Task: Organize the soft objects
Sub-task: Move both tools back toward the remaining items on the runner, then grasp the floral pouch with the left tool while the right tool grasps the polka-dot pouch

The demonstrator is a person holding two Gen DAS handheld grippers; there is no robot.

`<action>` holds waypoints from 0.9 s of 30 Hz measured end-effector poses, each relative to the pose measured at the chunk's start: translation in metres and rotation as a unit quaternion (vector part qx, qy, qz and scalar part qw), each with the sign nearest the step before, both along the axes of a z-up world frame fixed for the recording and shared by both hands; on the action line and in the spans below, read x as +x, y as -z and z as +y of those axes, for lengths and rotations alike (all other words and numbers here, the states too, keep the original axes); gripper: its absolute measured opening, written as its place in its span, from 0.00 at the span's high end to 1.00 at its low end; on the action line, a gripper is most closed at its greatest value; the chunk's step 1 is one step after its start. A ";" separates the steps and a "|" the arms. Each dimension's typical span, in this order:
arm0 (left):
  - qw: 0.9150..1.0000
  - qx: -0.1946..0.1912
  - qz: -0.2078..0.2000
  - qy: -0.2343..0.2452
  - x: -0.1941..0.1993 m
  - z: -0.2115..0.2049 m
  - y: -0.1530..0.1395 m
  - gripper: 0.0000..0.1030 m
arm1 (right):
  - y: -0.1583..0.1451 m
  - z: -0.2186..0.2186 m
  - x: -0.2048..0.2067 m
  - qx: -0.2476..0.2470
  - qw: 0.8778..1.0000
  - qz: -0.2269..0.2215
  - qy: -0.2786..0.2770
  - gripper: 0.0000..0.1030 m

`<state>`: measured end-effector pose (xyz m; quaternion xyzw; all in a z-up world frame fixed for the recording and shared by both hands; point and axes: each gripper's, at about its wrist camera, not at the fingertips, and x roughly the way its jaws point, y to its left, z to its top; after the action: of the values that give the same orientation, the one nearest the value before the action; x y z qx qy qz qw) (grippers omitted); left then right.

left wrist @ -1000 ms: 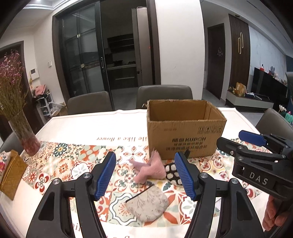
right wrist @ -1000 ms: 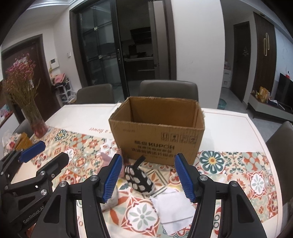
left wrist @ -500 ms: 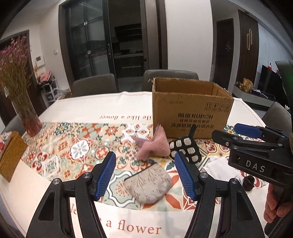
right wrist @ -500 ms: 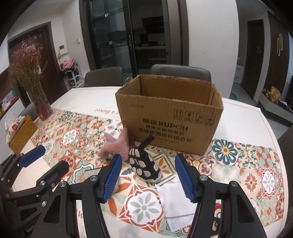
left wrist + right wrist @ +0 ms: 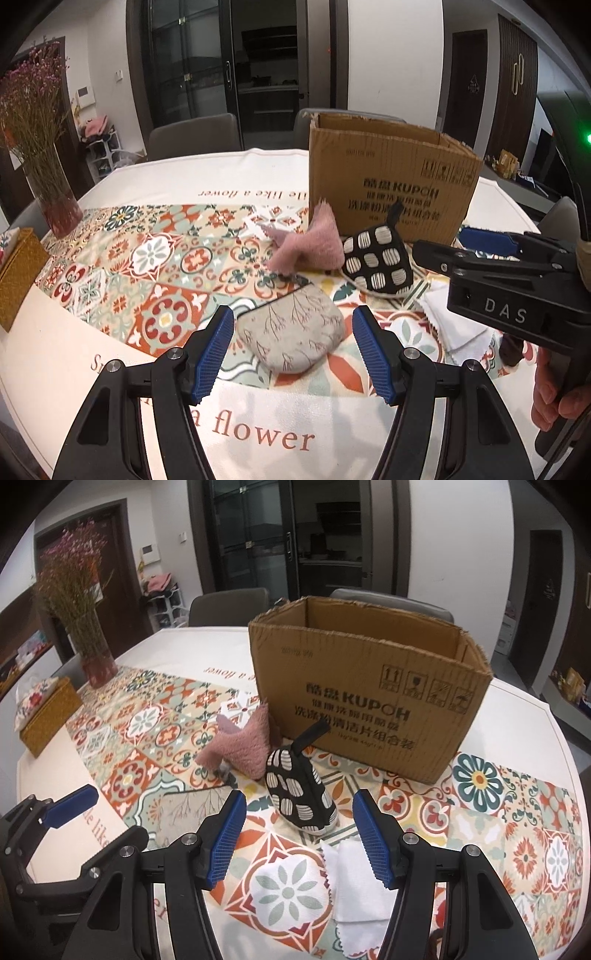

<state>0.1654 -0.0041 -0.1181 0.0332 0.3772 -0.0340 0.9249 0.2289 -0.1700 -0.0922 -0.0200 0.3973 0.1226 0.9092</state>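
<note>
Tiled tablecloth (image 5: 166,258) with one cardboard box (image 5: 369,686), four soft objects, two spread, empty grippers.

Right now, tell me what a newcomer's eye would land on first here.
The open cardboard box printed KUPOH stands out on the bright patterned tablecloth. In front of it lie a fuzzy pink cloth, a black-and-white patterned pouch and a grey leaf-print pouch. The left tool and right tool frame them, open.
</note>
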 end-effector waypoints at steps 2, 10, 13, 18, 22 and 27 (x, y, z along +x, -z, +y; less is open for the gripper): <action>1.000 0.006 0.002 0.001 0.000 -0.002 0.004 0.36 | 0.004 0.001 0.001 -0.001 1.000 0.002 -0.006 0.41; 1.000 0.024 0.009 0.008 0.002 -0.011 0.023 0.36 | 0.023 0.004 0.012 -0.009 1.000 0.009 -0.025 0.41; 1.000 0.025 0.012 0.010 0.006 -0.013 0.030 0.36 | 0.028 0.004 0.017 -0.012 0.999 0.012 -0.030 0.41; 0.999 0.037 0.010 0.022 0.013 -0.020 0.041 0.36 | 0.035 0.004 0.026 -0.017 0.999 0.011 -0.037 0.41; 0.999 0.043 0.010 0.029 0.019 -0.025 0.049 0.36 | 0.040 0.006 0.033 -0.019 0.999 0.011 -0.047 0.41; 0.998 0.047 0.022 0.042 0.028 -0.032 0.058 0.36 | 0.045 0.008 0.041 -0.022 0.998 0.011 -0.056 0.41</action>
<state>0.1933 -0.0358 -0.1758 0.0919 0.3968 -0.0555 0.9116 0.2695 -0.1617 -0.1371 -0.0607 0.4082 0.1653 0.8957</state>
